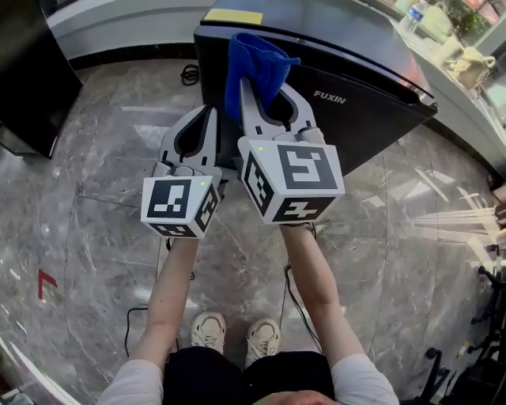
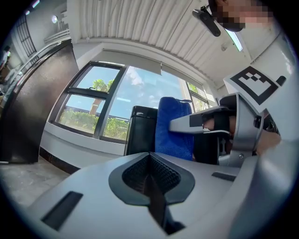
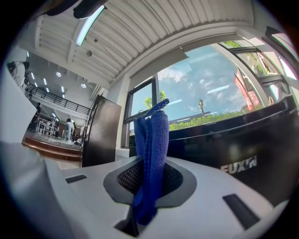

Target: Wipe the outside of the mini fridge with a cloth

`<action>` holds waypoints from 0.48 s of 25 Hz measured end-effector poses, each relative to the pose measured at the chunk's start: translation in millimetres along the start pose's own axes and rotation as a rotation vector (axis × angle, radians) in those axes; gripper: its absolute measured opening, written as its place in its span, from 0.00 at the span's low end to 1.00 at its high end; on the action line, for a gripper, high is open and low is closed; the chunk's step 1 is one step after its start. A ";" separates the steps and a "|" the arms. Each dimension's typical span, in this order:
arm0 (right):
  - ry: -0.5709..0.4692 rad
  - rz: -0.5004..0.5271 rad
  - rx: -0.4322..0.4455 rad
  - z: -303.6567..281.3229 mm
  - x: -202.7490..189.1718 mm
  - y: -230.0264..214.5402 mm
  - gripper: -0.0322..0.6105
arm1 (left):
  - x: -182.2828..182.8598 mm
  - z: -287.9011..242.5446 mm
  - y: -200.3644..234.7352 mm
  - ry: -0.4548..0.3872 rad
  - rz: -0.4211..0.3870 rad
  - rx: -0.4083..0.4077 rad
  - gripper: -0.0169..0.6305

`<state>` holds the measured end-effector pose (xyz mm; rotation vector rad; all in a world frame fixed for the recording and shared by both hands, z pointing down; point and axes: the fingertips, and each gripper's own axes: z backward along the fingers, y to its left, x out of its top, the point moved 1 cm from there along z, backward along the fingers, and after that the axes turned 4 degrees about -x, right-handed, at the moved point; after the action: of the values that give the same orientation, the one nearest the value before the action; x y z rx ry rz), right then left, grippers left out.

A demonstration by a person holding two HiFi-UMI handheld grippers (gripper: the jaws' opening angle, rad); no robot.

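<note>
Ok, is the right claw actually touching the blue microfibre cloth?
Touching. The right gripper view shows the blue microfibre cloth pinched inside the right claw, whose jaws are shut on it.

The mini fridge (image 1: 371, 87) stands on the floor (image 1: 95, 237) ahead. Before it, the cloth (image 1: 253, 63) sits between the right gripper (image 1: 257, 88)'s fingers (image 1: 297, 104); the left gripper (image 1: 209, 115) lies just left.

- Cloth (image 1: 254, 63): deep blue.
- Mini fridge (image 1: 371, 111): glossy black, white lettering. Yellow patch (image 1: 233, 17) at 12 o'clock.
- Left gripper (image 1: 202, 119), right gripper (image 1: 266, 99): pale grey, with black-and-white square markers on the cubes.
- Floor (image 1: 103, 237): grey veined marble. Red mark (image 1: 46, 282) at 8 o'clock.
- Shoes (image 1: 237, 332): cream.
</note>
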<state>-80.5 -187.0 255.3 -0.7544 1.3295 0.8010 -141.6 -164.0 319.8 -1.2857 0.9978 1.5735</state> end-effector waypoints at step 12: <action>-0.004 0.066 -0.213 61.8 11.7 -97.0 0.16 | -16.7 -22.1 -66.9 -0.001 0.059 -0.122 0.03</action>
<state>35.1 -185.4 251.4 -0.8787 1.2833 1.0083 -69.8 -165.4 328.5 -1.3483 0.9592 1.7027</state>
